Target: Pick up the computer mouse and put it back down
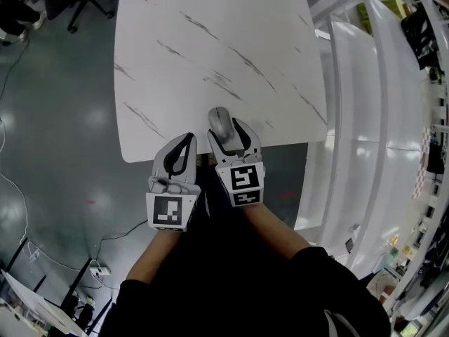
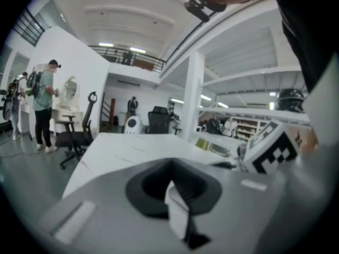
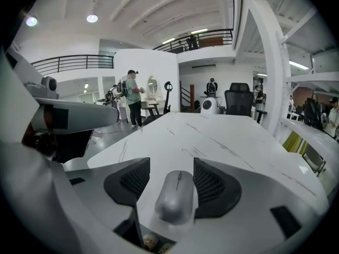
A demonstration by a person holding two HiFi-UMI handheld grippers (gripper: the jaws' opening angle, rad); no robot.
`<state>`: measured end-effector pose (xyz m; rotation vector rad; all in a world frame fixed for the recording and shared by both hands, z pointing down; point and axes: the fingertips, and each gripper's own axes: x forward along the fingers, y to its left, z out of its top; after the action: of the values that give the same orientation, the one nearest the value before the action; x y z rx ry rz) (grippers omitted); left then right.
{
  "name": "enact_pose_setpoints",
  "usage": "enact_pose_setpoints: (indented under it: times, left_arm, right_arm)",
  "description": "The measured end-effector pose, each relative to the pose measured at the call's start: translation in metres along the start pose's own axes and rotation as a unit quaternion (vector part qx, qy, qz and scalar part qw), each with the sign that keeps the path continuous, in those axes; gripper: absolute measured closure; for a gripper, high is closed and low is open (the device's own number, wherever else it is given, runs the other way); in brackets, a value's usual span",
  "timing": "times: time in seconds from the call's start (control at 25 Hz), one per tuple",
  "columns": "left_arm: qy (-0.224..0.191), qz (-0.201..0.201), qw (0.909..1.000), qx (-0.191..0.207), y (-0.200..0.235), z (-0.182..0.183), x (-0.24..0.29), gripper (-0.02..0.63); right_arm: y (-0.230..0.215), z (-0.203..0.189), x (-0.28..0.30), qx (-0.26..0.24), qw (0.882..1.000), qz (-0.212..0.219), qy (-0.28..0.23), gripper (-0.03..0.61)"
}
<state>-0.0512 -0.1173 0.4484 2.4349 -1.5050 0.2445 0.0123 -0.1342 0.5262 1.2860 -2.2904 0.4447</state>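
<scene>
A silver-grey computer mouse [image 1: 220, 126] [image 3: 175, 194] lies on the white marble-pattern table [image 1: 210, 48] [image 3: 228, 136], close to its near edge. My right gripper [image 1: 226, 133] [image 3: 172, 165] has its jaws on either side of the mouse. A strip of table shows between the left pad [image 3: 130, 181] and the mouse, while the right pad sits close against it. My left gripper [image 1: 188, 139] [image 2: 172, 163] hovers just left of the right one at the table's near edge, its jaw tips together with nothing between them.
An office chair [image 1: 70, 5] [image 2: 77, 136] stands past the table's far left corner. White railings and shelving [image 1: 365, 118] run along the right. Cables [image 1: 21, 244] lie on the grey floor. A person [image 3: 132, 97] stands beyond the table's far end.
</scene>
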Motion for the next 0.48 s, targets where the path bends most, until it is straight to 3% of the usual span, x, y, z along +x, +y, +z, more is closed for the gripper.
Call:
enact_pose_setpoints:
  times: [0.48]
  left_arm:
    - [0.035, -0.007, 0.9993, -0.012, 0.000, -0.032, 0.012, 0.606]
  right_arm:
    - [-0.011, -0.043, 0.033, 0.022, 0.996, -0.021, 0.080, 0.342]
